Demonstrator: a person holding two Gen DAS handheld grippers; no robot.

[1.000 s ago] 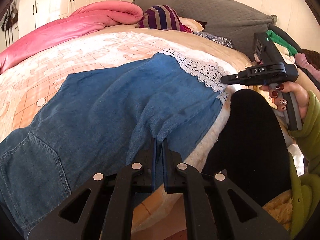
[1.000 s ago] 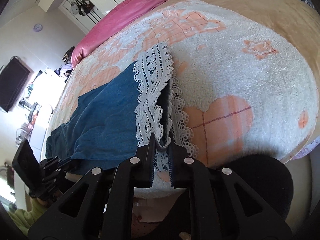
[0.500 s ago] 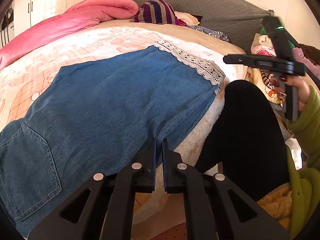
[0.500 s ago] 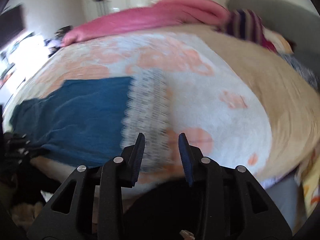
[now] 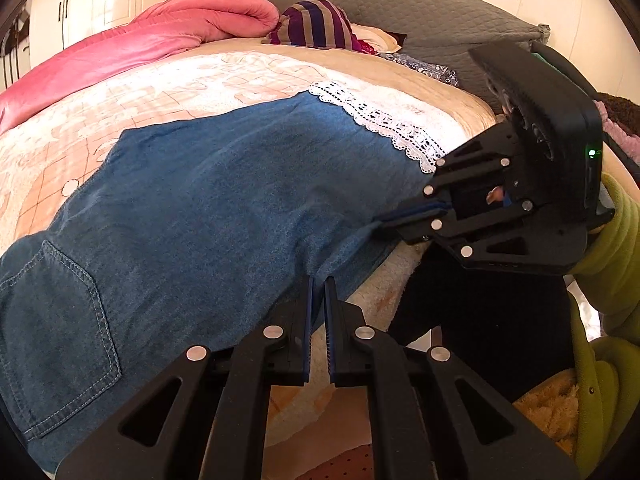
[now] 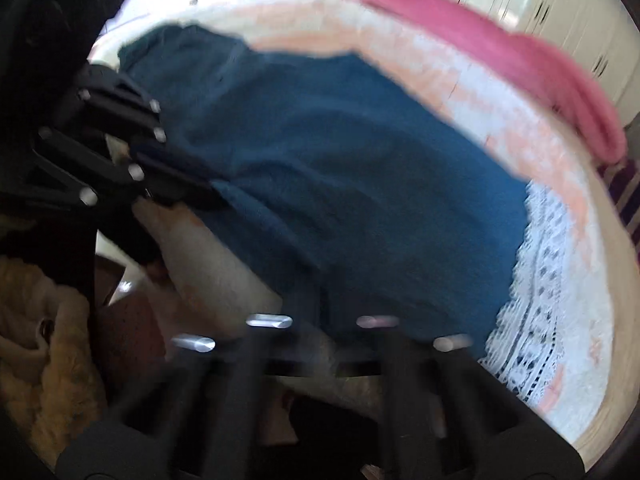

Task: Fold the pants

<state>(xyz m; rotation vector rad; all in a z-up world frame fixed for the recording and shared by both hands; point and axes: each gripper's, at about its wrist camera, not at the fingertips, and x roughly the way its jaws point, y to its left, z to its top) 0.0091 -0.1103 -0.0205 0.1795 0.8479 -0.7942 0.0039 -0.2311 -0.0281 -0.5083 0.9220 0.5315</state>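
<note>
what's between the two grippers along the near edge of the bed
In the left wrist view, only the blue pants' near hem runs from the left gripper to the right gripper, draped over the blanket edge.

The pants (image 5: 208,216) lie flat across the bed (image 5: 248,76), lace hem (image 5: 384,128) toward the headboard (image 5: 420,12). A rolled quilt (image 5: 168,32) sits along the far side. Both grippers meet the pants' near edge: left gripper (image 5: 318,280), with the right gripper (image 5: 384,222) beside it, nearer the hem.
</note>
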